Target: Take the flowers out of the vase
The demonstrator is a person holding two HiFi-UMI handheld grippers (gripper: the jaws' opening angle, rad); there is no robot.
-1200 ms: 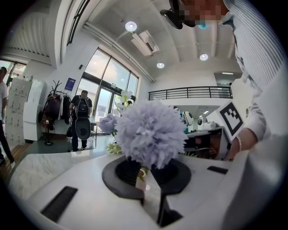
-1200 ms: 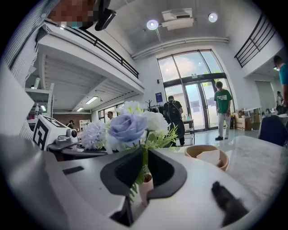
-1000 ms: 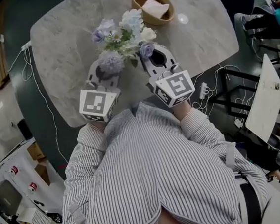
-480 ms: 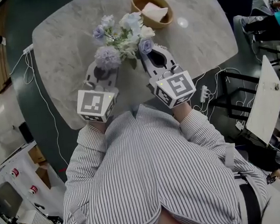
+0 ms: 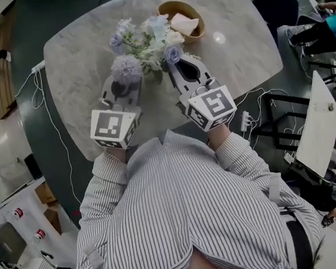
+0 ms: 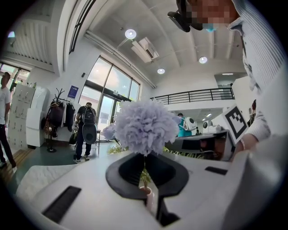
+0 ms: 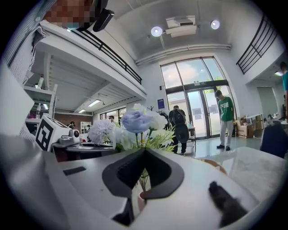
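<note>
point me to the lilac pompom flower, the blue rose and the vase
pompom flower [image 6: 144, 126], left gripper view, middle of the bloom
blue rose [image 7: 135, 121], right gripper view, on the petals
vase [image 6: 146, 191], left gripper view, pale rim of its mouth

Head view overhead; gripper views close beneath shared flowers [image 5: 146, 42].
</note>
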